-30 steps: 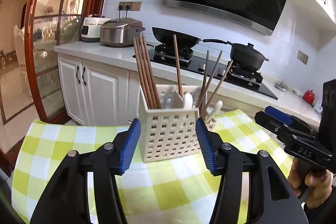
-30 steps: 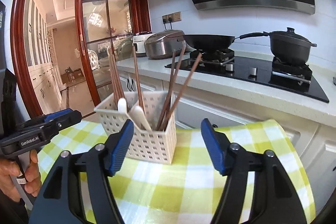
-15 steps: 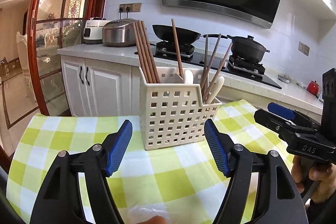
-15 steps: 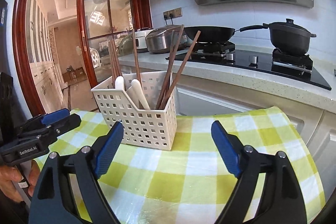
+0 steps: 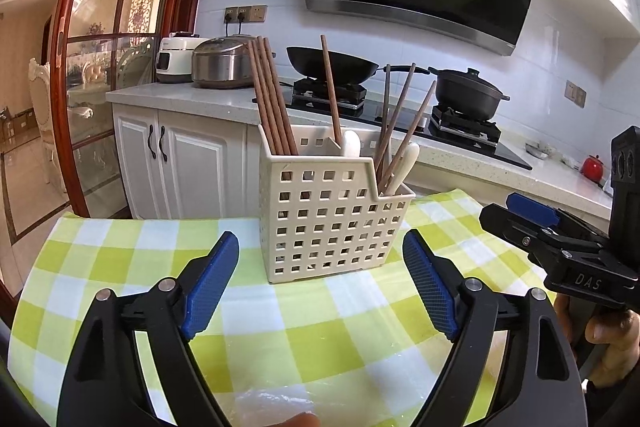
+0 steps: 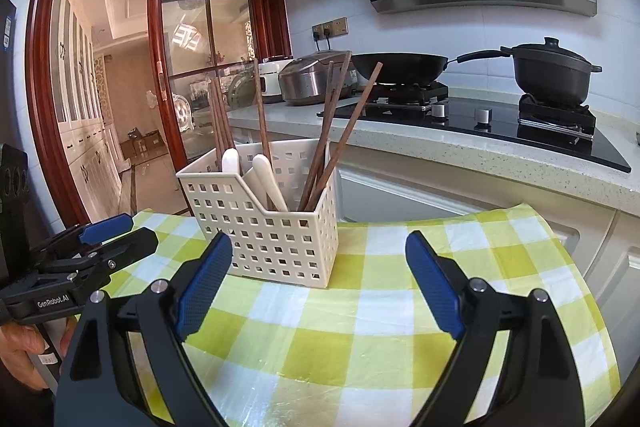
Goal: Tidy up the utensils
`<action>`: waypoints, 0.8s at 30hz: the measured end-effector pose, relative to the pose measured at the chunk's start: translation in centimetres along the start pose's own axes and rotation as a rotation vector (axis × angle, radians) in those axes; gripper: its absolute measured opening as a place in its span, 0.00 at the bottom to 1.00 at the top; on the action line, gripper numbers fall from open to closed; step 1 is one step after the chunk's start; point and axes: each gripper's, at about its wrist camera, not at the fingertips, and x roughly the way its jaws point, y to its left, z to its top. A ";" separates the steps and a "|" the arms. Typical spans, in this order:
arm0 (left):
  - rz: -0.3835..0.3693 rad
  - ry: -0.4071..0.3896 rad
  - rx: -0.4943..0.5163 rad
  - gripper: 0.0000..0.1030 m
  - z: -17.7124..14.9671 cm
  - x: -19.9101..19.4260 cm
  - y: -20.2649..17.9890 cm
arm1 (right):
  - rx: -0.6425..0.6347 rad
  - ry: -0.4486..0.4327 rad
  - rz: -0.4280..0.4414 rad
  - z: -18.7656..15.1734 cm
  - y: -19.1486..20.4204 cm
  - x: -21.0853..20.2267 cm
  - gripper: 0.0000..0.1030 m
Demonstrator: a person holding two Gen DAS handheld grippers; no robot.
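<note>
One cream perforated plastic utensil caddy (image 5: 334,223), standing upright on the green-and-white checked cloth over the tabletop (image 5: 320,327), near its far edge. Inside: seven brown wooden chopsticks (image 5: 272,99) counted from the left wrist view — three bunched at the left end, one alone near the middle, three splayed at the right end — plus two white spoon handles (image 5: 352,143) poking above the rim. Which inner compartment holds each: cannot tell fully.

Left tongs (image 5: 320,283): blue pads spread wide, having just been opening, empty, the caddy just beyond the tips and untouched. Right tongs (image 6: 320,283): also spread wide and empty after a recent widening, with the caddy ahead and to the left of the gap, its near corner close to the left pad. Each tool visible at the edge of the other's view, gripped by a hand (image 5: 612,347).

Behind the cloth: a pale speckled kitchen counter (image 6: 460,151) with one black hob, one black wok (image 6: 400,65), one black lidded pot (image 6: 554,71), two rice cookers, one small red pot. Nothing between tongs and caddy.
</note>
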 end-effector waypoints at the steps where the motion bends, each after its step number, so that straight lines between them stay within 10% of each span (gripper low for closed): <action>1: 0.001 0.000 0.000 0.76 0.0 0.0 0.0 | -0.001 -0.001 -0.001 0.0 0.0 0.0 0.83; 24: 0.002 -0.001 0.000 0.80 -0.1 -0.1 0.1 | 0.002 -0.001 0.002 -0.1 0.1 -0.1 0.83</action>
